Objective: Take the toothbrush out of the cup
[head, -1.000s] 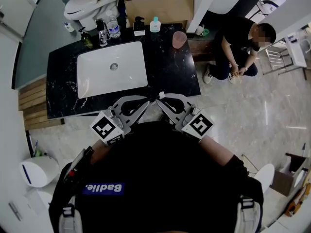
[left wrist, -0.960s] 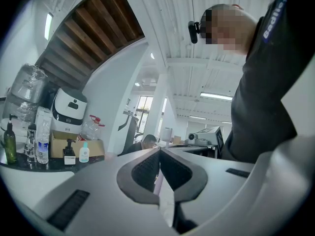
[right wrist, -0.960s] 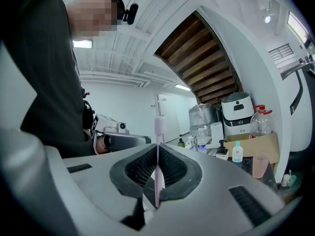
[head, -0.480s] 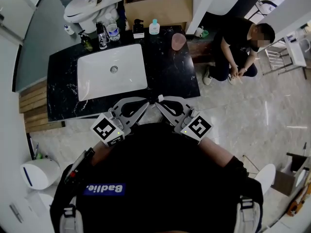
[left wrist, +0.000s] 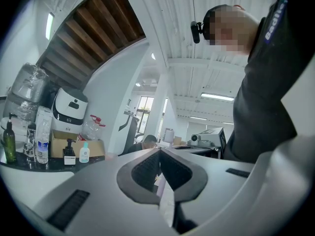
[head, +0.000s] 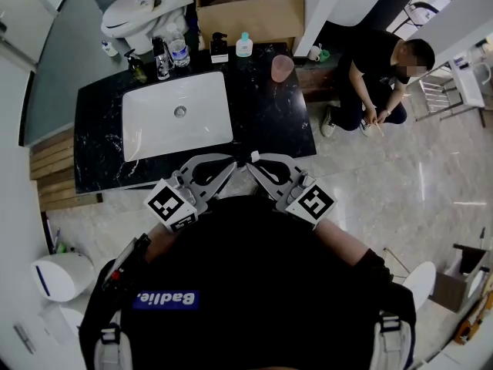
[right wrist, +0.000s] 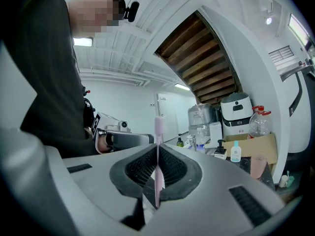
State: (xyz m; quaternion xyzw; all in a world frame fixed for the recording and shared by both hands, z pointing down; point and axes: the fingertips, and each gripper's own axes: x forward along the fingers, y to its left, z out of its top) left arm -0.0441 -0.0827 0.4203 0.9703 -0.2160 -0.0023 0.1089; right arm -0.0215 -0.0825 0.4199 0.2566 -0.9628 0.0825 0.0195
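A pale pink toothbrush [right wrist: 158, 132] stands upright between the jaws of my right gripper [right wrist: 157, 150], which is shut on its handle, bristle head up. In the head view the right gripper [head: 259, 165] and the left gripper [head: 233, 163] are held close to the person's chest, tips nearly meeting, with the toothbrush [head: 254, 156] showing as a small white tip. The left gripper [left wrist: 160, 154] is shut with nothing clearly held. The pink cup [head: 283, 65] stands at the far right of the black counter, well away from both grippers; it also shows as the pink cup [right wrist: 257, 165] in the right gripper view.
A white sink [head: 177, 115] is set in the black marble counter [head: 266, 122]. Several bottles [head: 168, 52] and a small soap bottle [head: 244, 43] line the back edge. A cardboard box [head: 250, 12] and a toilet [head: 132, 10] are behind. A person [head: 376, 68] crouches at the right.
Hardly anything differs. Both grippers stay by the chest, the right one still shut on the toothbrush; its marker cube has drifted slightly left.
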